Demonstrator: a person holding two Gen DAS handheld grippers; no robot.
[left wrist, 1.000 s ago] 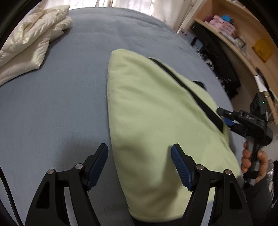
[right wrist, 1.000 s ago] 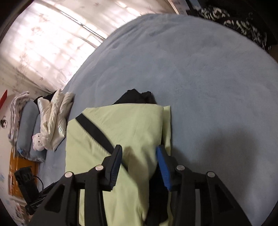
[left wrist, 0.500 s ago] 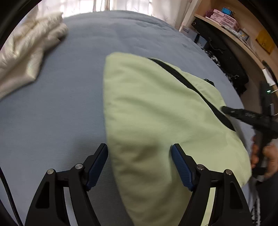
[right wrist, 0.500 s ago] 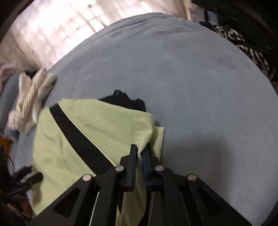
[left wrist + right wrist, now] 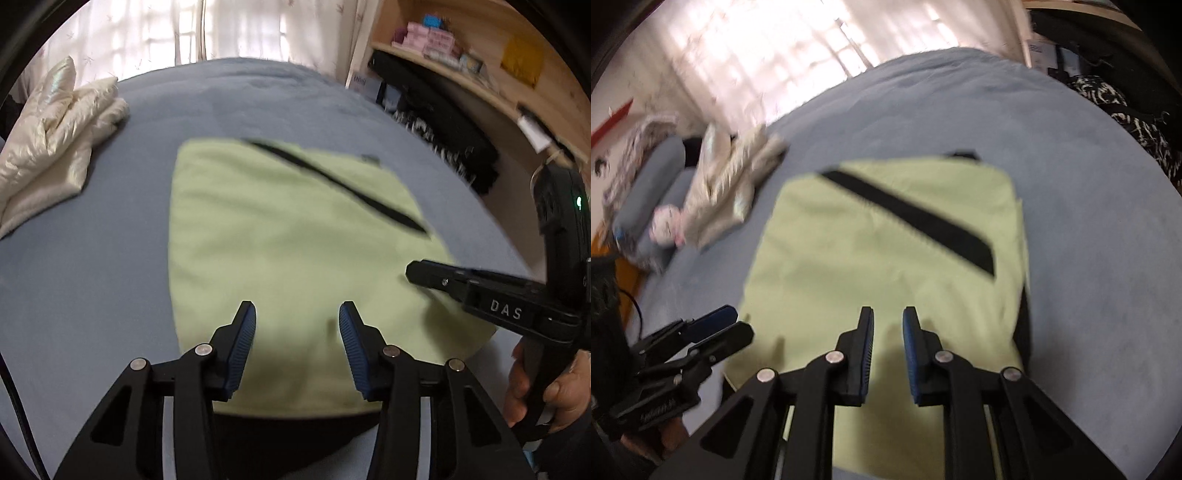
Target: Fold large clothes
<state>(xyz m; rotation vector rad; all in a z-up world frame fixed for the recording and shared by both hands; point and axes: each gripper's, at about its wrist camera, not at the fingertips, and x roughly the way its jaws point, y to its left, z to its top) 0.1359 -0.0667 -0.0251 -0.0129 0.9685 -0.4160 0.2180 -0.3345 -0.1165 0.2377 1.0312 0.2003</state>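
We hold the left gripper [image 5: 297, 314], jaws half spread after just closing, nothing between them, above the folded green garment [image 5: 288, 236]. The right gripper [image 5: 888, 325], jaws narrowly apart and empty, hovers over the garment's near edge. Risk: a careless regrasp could pinch one layer only and undo the fold.

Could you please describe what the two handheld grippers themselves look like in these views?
Both the left gripper and the right gripper have black angular frames with silver rivets and ribbed blue pads. The right one's side carries white letters "DAS" and a small green light.
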